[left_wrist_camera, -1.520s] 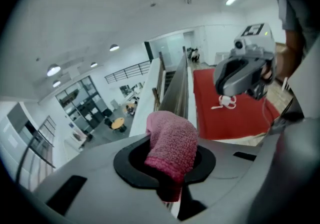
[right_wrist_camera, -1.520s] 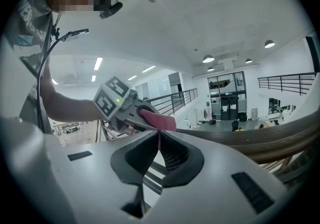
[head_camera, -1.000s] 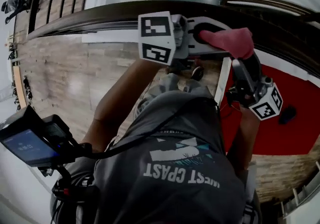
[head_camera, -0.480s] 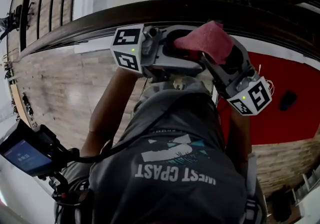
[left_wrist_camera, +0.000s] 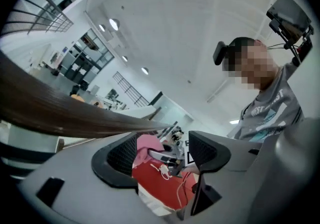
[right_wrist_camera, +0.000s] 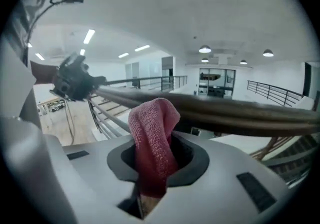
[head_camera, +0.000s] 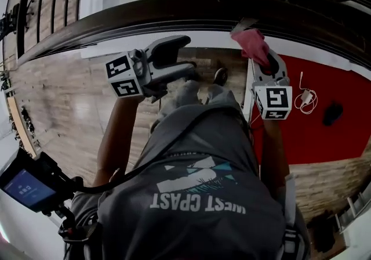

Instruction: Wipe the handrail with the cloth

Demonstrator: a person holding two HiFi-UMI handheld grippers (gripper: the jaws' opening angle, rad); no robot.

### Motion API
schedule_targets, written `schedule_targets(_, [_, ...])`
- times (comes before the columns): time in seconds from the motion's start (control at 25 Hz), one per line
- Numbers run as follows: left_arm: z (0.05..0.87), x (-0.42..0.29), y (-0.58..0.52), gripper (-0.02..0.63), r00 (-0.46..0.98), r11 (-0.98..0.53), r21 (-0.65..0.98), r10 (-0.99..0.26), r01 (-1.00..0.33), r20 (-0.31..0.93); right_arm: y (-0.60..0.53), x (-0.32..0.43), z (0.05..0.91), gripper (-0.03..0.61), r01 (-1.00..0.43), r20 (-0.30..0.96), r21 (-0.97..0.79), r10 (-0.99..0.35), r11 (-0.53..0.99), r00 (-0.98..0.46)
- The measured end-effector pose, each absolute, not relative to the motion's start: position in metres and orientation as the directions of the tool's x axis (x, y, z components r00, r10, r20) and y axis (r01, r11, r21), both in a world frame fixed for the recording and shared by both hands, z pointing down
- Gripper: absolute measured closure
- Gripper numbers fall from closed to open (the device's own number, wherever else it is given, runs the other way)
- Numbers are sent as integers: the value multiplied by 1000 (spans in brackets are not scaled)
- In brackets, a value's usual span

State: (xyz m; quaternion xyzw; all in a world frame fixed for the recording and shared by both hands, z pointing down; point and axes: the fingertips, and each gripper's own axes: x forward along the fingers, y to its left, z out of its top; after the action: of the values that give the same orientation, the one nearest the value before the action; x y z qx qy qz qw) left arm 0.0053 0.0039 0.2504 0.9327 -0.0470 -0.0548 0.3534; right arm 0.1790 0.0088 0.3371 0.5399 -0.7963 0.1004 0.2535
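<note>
Right gripper view: cloth (right_wrist_camera: 152, 133) btwn right tool (right_wrist_camera: 161, 162) jaws, just closing.

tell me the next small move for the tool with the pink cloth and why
Probably ease the right tool forward until the pink cloth presses on the handrail. Its jaws have just been closing and now pinch the cloth, whose free end stands up right by the rail; whether it touches yet I can't tell.

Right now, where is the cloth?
Head view, upper right: the cloth is in the right gripper, its jaws having just closed on it, just under the handrail.
</note>
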Motion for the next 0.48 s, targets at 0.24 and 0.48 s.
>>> schedule_targets(0.24, [271, -36, 19, 285, 966, -662, 734, -257, -154, -30, -27, 192, 414, 506, -952, 583, 68, -787, 297, -203])
schedule_targets(0.48, [305, -98, 14, 285, 953, -624, 760, -302, -182, -20, -90, 154, 518, 506, -998, 630, -54, -774, 29, -56])
